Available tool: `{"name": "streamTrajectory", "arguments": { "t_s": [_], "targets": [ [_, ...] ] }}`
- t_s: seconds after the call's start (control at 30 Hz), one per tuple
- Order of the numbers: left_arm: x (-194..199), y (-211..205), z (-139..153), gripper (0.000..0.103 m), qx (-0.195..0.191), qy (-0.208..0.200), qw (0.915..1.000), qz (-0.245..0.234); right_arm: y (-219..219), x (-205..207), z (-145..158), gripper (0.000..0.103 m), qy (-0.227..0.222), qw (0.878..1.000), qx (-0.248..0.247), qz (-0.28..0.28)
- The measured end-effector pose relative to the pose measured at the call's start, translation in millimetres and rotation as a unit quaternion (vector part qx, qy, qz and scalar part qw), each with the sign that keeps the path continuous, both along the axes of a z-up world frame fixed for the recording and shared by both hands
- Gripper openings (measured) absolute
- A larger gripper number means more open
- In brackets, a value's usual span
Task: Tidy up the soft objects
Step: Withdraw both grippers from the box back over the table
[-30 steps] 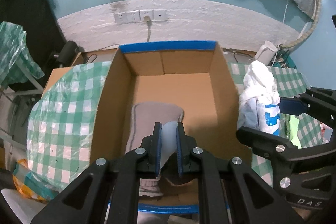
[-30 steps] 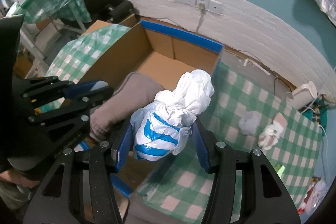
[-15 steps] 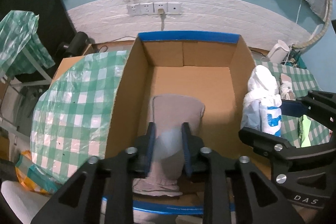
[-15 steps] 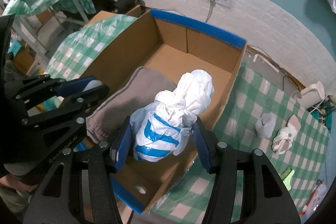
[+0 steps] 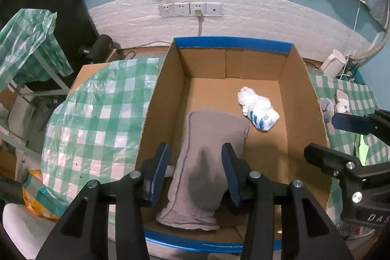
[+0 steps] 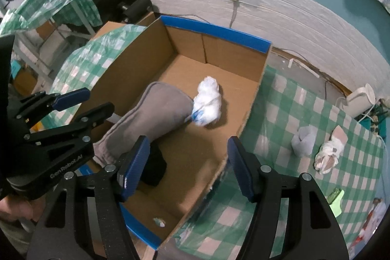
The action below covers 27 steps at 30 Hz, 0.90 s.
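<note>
Big cardboard box [image 5: 302, 99] now has 2 soft things: grey cloth [image 5: 207, 152] & white-blue bundle [image 5: 259, 111] beside it. L claw [image 5: 196, 172] and R claw [image 6: 187, 165] just opened, both empty. Left on surface [image 6: 275, 91]: grey sock ball [image 6: 303, 144], white sock [image 6: 327, 156].

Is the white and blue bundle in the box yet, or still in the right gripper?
In the box. The white and blue bundle lies on the cardboard box floor beside the grey cloth; the right gripper, jaws just opened, holds nothing.
</note>
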<state>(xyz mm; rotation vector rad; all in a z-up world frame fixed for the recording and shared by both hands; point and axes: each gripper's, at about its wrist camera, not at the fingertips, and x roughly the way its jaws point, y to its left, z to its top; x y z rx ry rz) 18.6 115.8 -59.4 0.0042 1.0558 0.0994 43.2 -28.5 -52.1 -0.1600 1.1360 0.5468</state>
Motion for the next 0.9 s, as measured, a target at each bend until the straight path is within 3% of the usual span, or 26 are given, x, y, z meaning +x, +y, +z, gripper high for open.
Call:
{"name": "streamTrajectory", "arguments": {
  "t_s": [0.9],
  "targets": [
    [-3.1,-79.7,5.8,0.059,0.005,-0.008,0.9971,-0.076,-108.1,-10.9,-13.9,0.066,0.012,0.996,-0.010,-0.088]
  ]
}}
